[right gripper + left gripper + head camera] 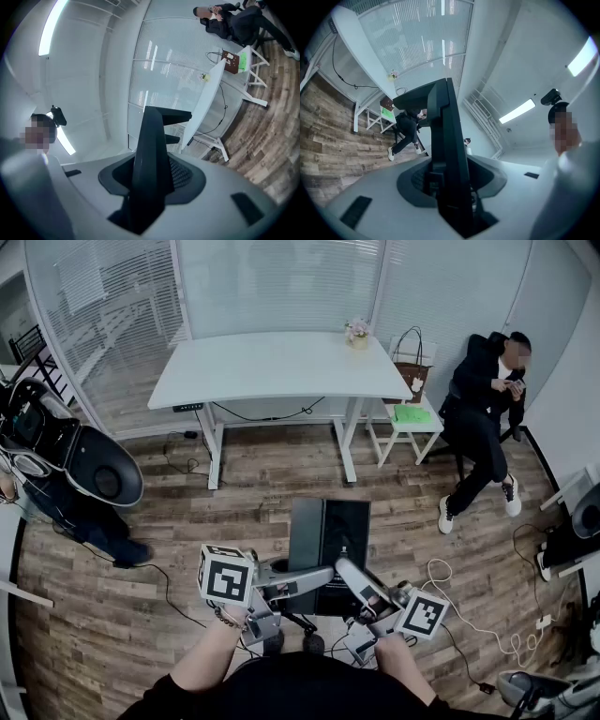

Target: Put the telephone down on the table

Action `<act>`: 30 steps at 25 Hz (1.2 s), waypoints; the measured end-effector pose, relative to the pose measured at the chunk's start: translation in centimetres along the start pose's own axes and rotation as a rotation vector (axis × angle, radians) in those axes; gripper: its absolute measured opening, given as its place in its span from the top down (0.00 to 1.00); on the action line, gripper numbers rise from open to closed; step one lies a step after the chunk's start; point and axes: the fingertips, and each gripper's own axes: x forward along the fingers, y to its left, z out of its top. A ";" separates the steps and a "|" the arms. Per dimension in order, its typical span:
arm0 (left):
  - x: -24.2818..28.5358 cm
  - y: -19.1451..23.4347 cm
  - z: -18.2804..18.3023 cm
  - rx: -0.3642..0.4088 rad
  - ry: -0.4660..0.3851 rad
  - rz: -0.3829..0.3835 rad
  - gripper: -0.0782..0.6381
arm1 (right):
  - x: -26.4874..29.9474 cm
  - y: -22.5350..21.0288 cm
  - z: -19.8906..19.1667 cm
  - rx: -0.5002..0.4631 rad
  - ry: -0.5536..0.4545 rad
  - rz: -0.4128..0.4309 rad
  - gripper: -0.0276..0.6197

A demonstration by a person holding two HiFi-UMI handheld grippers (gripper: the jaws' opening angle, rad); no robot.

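The telephone is a flat black slab held in the air above the wood floor, in front of me. My left gripper grips its near end from the left and my right gripper from the right. Edge-on in the left gripper view, the telephone stands between the jaws of the left gripper, which is shut on it. The right gripper view shows the same dark slab clamped by the right gripper. The white table stands some way ahead, apart from both grippers.
A small flower pot sits at the table's back right. To its right are a brown bag, a white stool and a seated person. Dark equipment stands at the left. Cables lie on the floor.
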 end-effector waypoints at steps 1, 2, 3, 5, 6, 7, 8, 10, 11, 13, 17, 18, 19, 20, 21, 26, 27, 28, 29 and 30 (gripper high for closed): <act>-0.1 -0.1 0.0 0.000 0.002 0.000 0.63 | 0.1 0.1 -0.1 -0.003 -0.001 -0.001 0.71; -0.2 -0.1 0.1 0.000 0.004 -0.001 0.63 | 0.1 0.2 -0.1 -0.005 -0.003 -0.001 0.71; -0.3 -0.2 0.1 0.002 0.005 -0.002 0.63 | 0.2 0.3 -0.2 -0.008 -0.004 -0.001 0.71; -0.5 -0.4 0.3 0.003 0.004 -0.002 0.63 | 0.4 0.5 -0.2 -0.013 -0.007 0.003 0.71; -0.5 -0.5 0.3 0.002 0.003 -0.002 0.63 | 0.4 0.6 -0.2 -0.016 -0.007 0.004 0.71; -0.5 -0.6 0.2 0.003 0.003 -0.003 0.63 | 0.4 0.6 -0.2 -0.021 -0.008 0.005 0.71; -0.5 -0.6 0.2 0.007 0.005 -0.004 0.63 | 0.3 0.7 -0.2 -0.026 -0.008 0.005 0.71; -0.3 -0.7 0.3 0.008 0.008 0.002 0.62 | 0.2 0.6 0.0 -0.028 -0.010 0.004 0.70; -0.2 -0.7 0.3 0.003 0.008 0.007 0.62 | 0.1 0.6 0.1 -0.025 -0.011 0.002 0.70; 0.0 -0.7 0.2 0.005 0.012 0.007 0.62 | 0.0 0.6 0.2 -0.021 -0.014 -0.001 0.70; -0.2 -0.7 0.3 0.017 0.017 -0.005 0.62 | 0.1 0.7 0.1 -0.032 -0.017 -0.001 0.70; -0.2 -0.7 0.4 0.017 0.019 -0.002 0.62 | 0.2 0.8 0.1 -0.039 -0.017 0.000 0.70; -0.2 -0.9 0.4 0.017 0.020 0.001 0.62 | 0.2 0.9 0.2 -0.047 -0.016 0.002 0.70; -0.1 -1.0 0.5 0.018 0.020 0.005 0.62 | 0.2 1.0 0.3 -0.055 -0.014 0.005 0.70; 0.0 -1.1 0.6 0.019 0.019 0.008 0.63 | 0.3 1.1 0.4 -0.061 -0.013 0.007 0.70; 0.4 -1.3 0.5 0.026 0.017 0.001 0.63 | -0.1 1.2 0.7 -0.078 -0.013 0.005 0.70; 0.4 -1.3 0.6 0.031 0.016 -0.001 0.63 | -0.2 1.1 0.8 -0.095 -0.010 0.001 0.70; 0.4 -1.3 0.6 0.035 0.014 -0.004 0.63 | -0.3 1.0 1.0 -0.115 -0.009 -0.006 0.70; 0.4 -1.3 0.7 0.038 0.012 -0.006 0.63 | -0.3 0.8 1.2 -0.132 -0.007 -0.014 0.70; 0.4 -1.3 0.8 0.040 0.012 -0.009 0.63 | -0.3 0.7 1.2 -0.144 -0.005 -0.019 0.70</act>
